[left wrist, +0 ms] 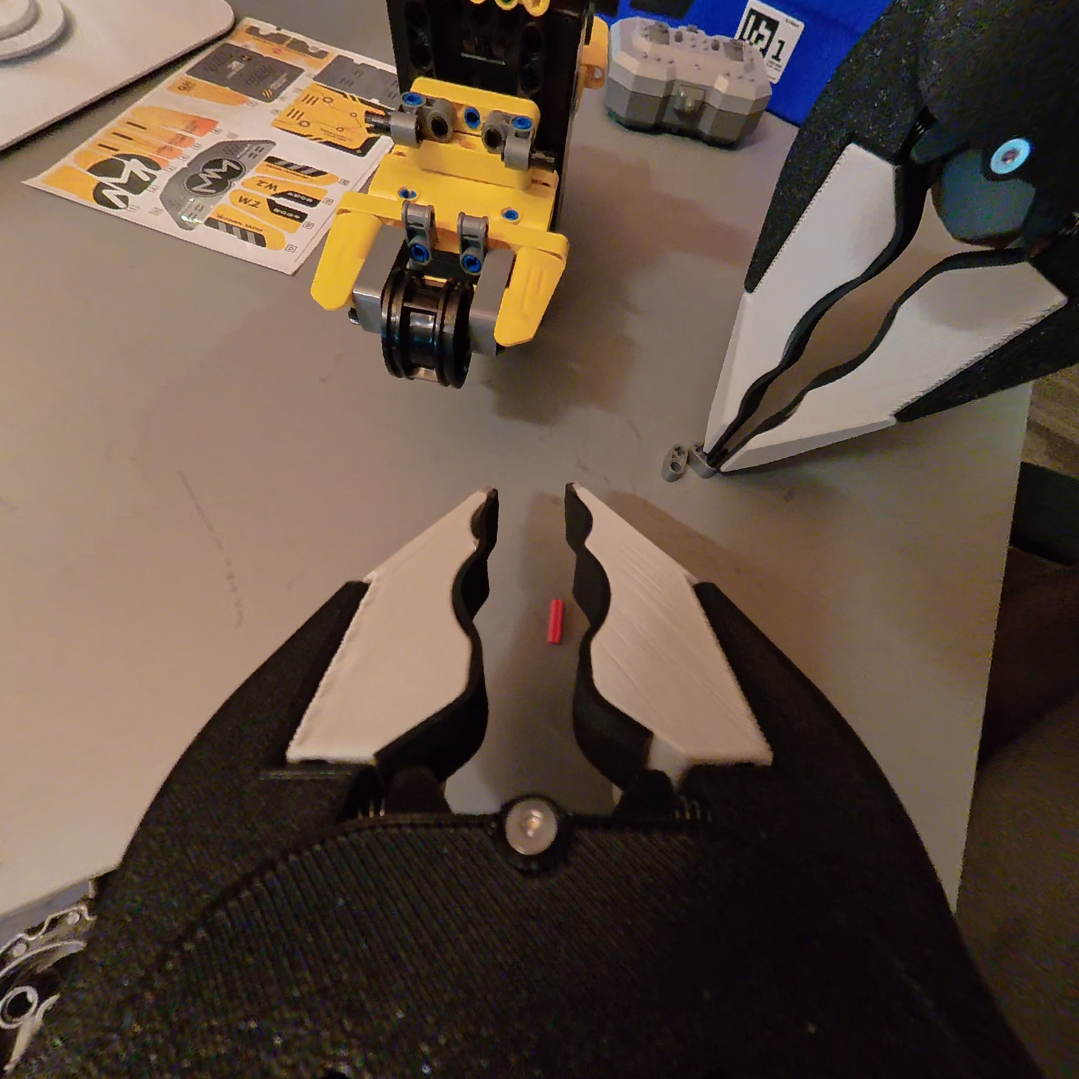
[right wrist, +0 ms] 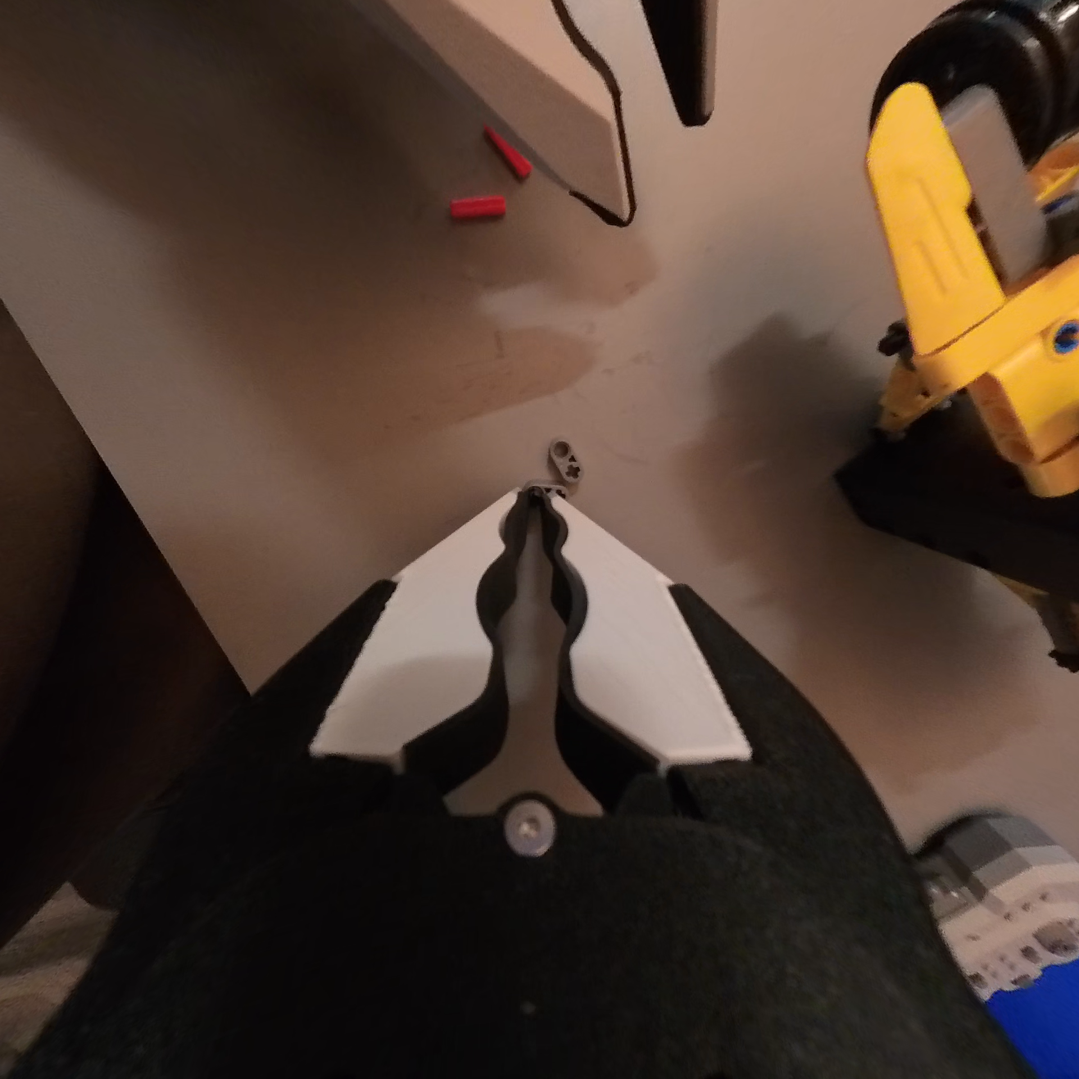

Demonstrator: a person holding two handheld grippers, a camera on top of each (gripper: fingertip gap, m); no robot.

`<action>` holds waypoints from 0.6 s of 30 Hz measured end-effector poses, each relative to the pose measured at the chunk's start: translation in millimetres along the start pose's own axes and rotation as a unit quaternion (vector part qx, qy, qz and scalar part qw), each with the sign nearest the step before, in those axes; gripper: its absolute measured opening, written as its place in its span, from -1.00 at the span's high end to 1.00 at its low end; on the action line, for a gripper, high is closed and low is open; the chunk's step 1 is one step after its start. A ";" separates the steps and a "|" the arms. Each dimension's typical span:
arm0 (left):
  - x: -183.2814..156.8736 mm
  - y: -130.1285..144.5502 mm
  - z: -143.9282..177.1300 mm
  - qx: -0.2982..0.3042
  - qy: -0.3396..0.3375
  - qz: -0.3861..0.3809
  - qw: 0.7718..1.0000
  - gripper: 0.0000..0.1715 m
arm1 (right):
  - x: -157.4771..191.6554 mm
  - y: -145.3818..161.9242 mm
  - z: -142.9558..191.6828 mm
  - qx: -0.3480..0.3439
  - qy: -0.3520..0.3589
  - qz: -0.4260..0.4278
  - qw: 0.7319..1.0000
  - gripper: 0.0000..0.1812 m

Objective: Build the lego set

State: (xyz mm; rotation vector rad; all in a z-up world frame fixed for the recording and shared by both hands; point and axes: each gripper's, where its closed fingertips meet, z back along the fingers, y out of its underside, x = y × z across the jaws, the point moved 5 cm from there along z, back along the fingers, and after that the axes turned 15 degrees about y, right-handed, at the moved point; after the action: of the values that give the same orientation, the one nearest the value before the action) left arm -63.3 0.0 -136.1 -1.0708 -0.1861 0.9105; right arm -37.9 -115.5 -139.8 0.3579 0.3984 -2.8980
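Grey tabletop (left wrist: pixel 175 525) is seen under both tools, with a yellow and black brick model (left wrist: pixel 461 233), a sticker sheet (left wrist: pixel 192 157) and a grey battery box (left wrist: pixel 686 87) set at its far side. A small grey connector piece (right wrist: pixel 549 489) is pinched at the tips of the right gripper (right wrist: pixel 546 493), tilted down to the table, with a second grey link (right wrist: pixel 565 460) lying just beyond, its long axis pointing away. The left gripper (left wrist: pixel 531 496) is held low with its jaws parted and empty, a short red pin (left wrist: pixel 555 621) lying on the table between its fingers, lengthwise along them.
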 end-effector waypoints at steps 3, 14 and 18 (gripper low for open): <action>0.4 1.1 -0.8 0.004 0.001 0.001 1.000 0.77 | 1.5 0.0 0.4 -0.004 0.013 0.016 1.000 0.96; 0.9 3.9 -2.9 0.014 0.002 0.004 1.000 0.76 | 7.3 4.8 8.1 -0.019 0.028 0.016 0.999 0.80; 0.7 4.3 -3.5 0.017 0.002 0.003 1.000 0.76 | 4.7 3.6 10.3 -0.031 0.036 0.013 0.999 0.87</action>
State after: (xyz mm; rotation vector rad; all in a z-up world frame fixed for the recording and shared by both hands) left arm -63.4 -1.2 -141.6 -1.0429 -0.1636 0.9131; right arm -43.8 -122.6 -132.3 0.4564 0.4890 -2.8464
